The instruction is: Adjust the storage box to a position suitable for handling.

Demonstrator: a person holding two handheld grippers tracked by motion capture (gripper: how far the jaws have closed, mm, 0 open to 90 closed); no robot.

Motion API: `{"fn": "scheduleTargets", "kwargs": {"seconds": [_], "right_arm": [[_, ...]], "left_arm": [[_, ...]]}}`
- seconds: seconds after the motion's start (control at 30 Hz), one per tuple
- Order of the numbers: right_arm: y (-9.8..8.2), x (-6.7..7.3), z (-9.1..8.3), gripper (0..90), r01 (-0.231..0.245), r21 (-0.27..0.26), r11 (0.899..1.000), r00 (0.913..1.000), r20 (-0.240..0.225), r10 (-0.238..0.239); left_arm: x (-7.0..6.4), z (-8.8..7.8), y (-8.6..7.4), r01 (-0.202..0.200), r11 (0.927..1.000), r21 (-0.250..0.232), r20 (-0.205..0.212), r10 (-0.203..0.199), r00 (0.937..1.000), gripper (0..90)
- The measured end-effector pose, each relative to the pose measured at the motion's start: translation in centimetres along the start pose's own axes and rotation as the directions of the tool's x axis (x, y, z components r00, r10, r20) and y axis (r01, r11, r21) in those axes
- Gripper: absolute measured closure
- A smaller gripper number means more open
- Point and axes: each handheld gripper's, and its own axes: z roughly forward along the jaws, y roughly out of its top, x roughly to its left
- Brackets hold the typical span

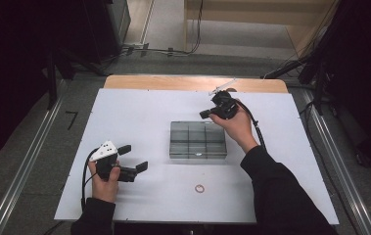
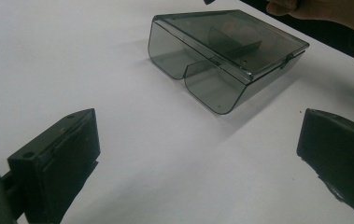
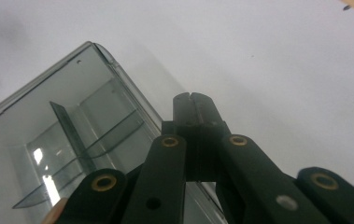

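While left gripper [image 1: 133,157] gapes, right gripper [image 1: 205,113] closed, white tabletop [image 1: 139,122], grey floor [image 1: 36,166].

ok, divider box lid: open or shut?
Shut. The clear box has its lid lying flat on the body in the left gripper view, front latch edge flush. The right tool is closed beside its far edge.

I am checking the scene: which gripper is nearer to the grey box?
Right. The right gripper, jaws shut, hovers at the far edge of the grey box; the left gripper, jaws open, stays apart on its left.
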Motion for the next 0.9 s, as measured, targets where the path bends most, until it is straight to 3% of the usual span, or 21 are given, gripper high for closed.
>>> {"fn": "scheduleTargets", "kwargs": {"seconds": [0.1, 0.33, 0.5, 0.9], "right_arm": [[0.3, -0.3, 0.8, 88.6, -0.019, 0.037, 0.999, 0.9992, -0.035, 0.02], [0.3, -0.7, 2.0, 88.7, -0.034, 0.079, 0.996, 0.999, -0.025, 0.036], [0.1, -0.9, 2.2, 88.8, -0.04, 0.082, 0.996, 0.9985, -0.033, 0.043], [-0.7, 0.5, 2.6, 88.8, 0.009, 0.102, 0.995, 0.9971, -0.076, -0.002]], "left_arm": [[0.0, 0.0, 0.0, 0.0, 1.0, 0.0, 0.001, 0.0, 1.0, 0.0], [0.0, 0.0, 0.0, -0.002, 1.0, 0.0, 0.002, 0.002, 1.0, 0.0], [0.0, 0.0, 0.0, 0.0, 1.0, -0.001, 0.004, 0.0, 1.0, 0.0], [0.0, 0.0, 0.1, 0.006, 1.0, 0.001, -0.012, -0.006, 0.9999, 0.0]]}}
